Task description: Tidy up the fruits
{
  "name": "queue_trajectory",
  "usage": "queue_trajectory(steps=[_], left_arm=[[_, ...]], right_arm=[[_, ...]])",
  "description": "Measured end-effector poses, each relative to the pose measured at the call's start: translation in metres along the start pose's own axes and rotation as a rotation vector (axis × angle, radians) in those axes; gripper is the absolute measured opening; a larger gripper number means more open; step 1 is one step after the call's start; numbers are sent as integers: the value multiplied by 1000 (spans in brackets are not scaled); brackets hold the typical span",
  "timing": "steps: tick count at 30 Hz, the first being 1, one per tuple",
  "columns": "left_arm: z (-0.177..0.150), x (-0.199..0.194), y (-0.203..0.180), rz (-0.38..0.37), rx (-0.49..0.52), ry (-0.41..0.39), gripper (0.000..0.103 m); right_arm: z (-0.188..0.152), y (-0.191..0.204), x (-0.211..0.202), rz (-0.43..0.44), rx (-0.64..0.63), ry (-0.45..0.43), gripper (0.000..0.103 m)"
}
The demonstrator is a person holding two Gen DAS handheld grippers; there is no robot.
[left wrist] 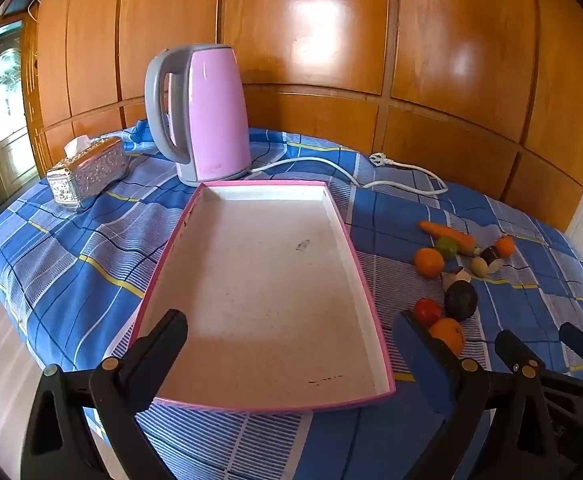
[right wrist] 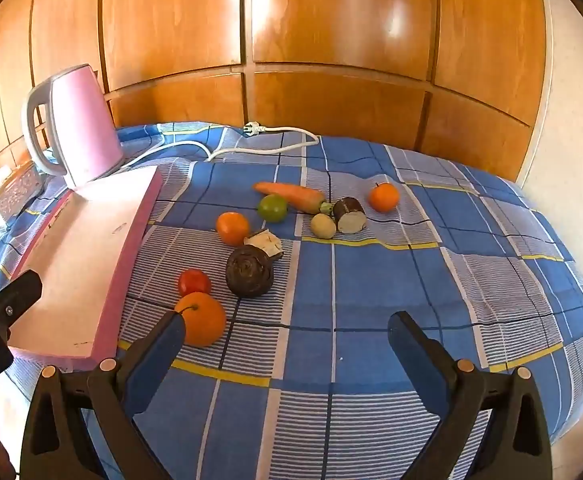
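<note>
A pink-rimmed white tray (left wrist: 371,300) lies on the blue checked cloth, with nothing in it; it also shows in the right wrist view (right wrist: 131,248). To its right lie an orange (right wrist: 203,318), a tomato (right wrist: 194,282), a dark round fruit (right wrist: 250,271), a second orange (right wrist: 232,228), a lime (right wrist: 272,208), a carrot (right wrist: 291,196), a third orange (right wrist: 383,197), a small yellow-green fruit (right wrist: 323,226) and a cut dark piece (right wrist: 349,215). My left gripper (left wrist: 291,344) is open over the tray's near end. My right gripper (right wrist: 287,340) is open, just right of the near orange.
A pink kettle (left wrist: 207,112) stands behind the tray, its white cord and plug (left wrist: 379,159) trailing right. A silver tissue box (left wrist: 87,172) sits at the far left. Wooden wall panels close off the back. The table edge drops away on the left.
</note>
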State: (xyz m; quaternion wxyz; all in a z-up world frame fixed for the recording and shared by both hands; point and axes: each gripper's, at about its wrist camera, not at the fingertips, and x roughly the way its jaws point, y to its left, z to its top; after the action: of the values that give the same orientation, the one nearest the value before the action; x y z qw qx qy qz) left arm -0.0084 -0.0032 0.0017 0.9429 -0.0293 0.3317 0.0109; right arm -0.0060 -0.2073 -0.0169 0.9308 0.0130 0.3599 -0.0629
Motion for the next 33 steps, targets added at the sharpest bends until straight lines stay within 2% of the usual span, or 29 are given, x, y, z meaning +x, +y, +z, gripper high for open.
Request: queue_trajectory(steps=[17, 33], left_arm=[[-3, -8, -7, -3, 19, -26, 103], [-5, -8, -8, -10, 22, -18, 103]], right_arm=[[-1, 1, -4, -7, -8, -14, 103], [-2, 0, -6, -6, -5, -15, 103]])
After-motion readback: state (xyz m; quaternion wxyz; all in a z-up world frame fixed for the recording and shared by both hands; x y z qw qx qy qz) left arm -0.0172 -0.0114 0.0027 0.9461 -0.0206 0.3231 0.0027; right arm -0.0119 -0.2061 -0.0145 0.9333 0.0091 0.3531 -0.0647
